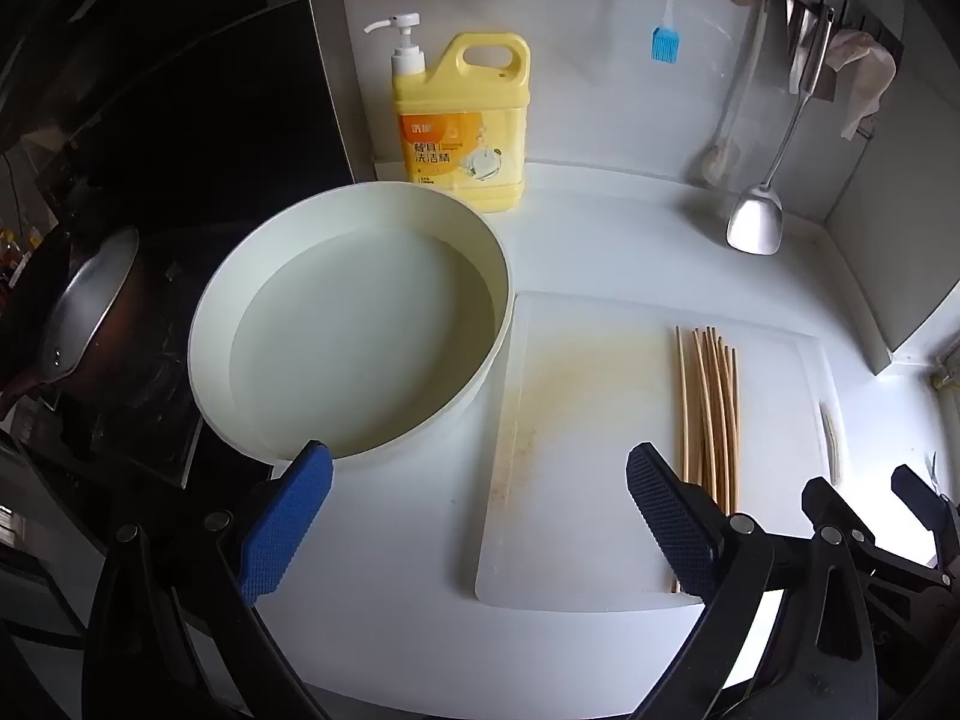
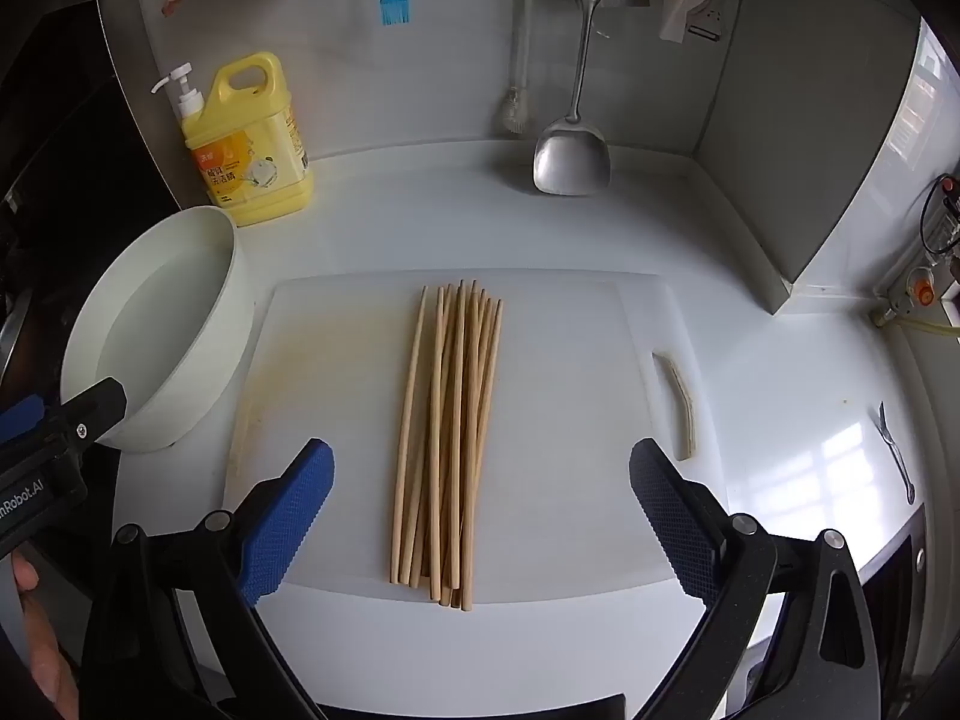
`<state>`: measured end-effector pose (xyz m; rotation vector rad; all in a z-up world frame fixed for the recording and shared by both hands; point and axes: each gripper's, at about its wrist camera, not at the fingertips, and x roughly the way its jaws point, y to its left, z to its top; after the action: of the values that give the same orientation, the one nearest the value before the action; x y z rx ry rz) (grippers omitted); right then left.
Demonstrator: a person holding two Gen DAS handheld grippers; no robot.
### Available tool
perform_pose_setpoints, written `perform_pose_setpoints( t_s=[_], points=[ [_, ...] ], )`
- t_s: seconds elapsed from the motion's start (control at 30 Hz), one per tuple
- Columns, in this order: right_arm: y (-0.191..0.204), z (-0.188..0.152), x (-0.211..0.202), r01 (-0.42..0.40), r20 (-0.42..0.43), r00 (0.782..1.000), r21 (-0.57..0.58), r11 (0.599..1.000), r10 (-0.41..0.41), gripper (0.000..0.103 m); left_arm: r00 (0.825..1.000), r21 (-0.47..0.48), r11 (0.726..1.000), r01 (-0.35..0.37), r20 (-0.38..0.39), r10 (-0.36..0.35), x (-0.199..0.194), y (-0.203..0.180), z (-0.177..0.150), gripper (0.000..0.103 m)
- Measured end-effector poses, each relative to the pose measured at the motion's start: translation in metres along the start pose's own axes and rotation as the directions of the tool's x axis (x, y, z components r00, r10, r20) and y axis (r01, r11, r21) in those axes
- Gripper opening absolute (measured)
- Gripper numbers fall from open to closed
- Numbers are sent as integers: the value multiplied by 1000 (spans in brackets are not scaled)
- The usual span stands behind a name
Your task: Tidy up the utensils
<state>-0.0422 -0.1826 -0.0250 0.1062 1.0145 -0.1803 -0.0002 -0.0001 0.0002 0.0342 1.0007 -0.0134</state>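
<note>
A: Where is the work item?
B: The bundle of wooden chopsticks point(image 2: 447, 444) lies flat on the white cutting board point(image 2: 570, 420), tips pointing toward the back wall, roughly parallel, a few crossing.

A: State of the right gripper point(image 2: 480, 516)?
B: Jaws spread wide, nothing between the pads. It hangs above the near ends of the chopsticks, which sit in the gap but apart from both pads.

A: And the left gripper point(image 1: 480, 522)?
B: Also fully spread and empty, over the board's stained left part, between the round white basin point(image 1: 354, 324) and the chopsticks.

A: Surroundings?
B: Yellow dish-soap jug point(image 1: 462, 120) behind the basin; steel spatula point(image 2: 570, 156) hanging at the back wall; a fork point(image 2: 894, 450) on the counter, right.
</note>
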Motion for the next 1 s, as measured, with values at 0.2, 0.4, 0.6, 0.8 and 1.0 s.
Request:
perform_pose_setpoints(
  t_s=[0.2, 0.4, 0.6, 0.8, 1.0],
  points=[
    [1, 0, 0, 3, -1, 1000, 1, 1000, -3, 94, 1000, 3, 1000, -5, 0, 5, 0, 0, 0, 97],
    [3, 3, 2, 4, 2, 1000, -6, 1000, -4, 94, 1000, 4, 1000, -7, 3, 7, -5, -1, 2, 97],
    [1, 2, -3, 2, 7, 1000, -1, 1000, -2, 94, 1000, 6, 1000, -9, 12, 9, -3, 0, 1, 97],
    [2, 2, -4, 2, 8, 1000, 0, 1000, -2, 94, 1000, 7, 1000, -10, 14, 10, -4, 1, 1, 97],
    [3, 2, -4, 1, 9, 1000, -1, 1000, -1, 94, 1000, 6, 1000, -11, 13, 11, -7, 4, 4, 97]
  ],
)
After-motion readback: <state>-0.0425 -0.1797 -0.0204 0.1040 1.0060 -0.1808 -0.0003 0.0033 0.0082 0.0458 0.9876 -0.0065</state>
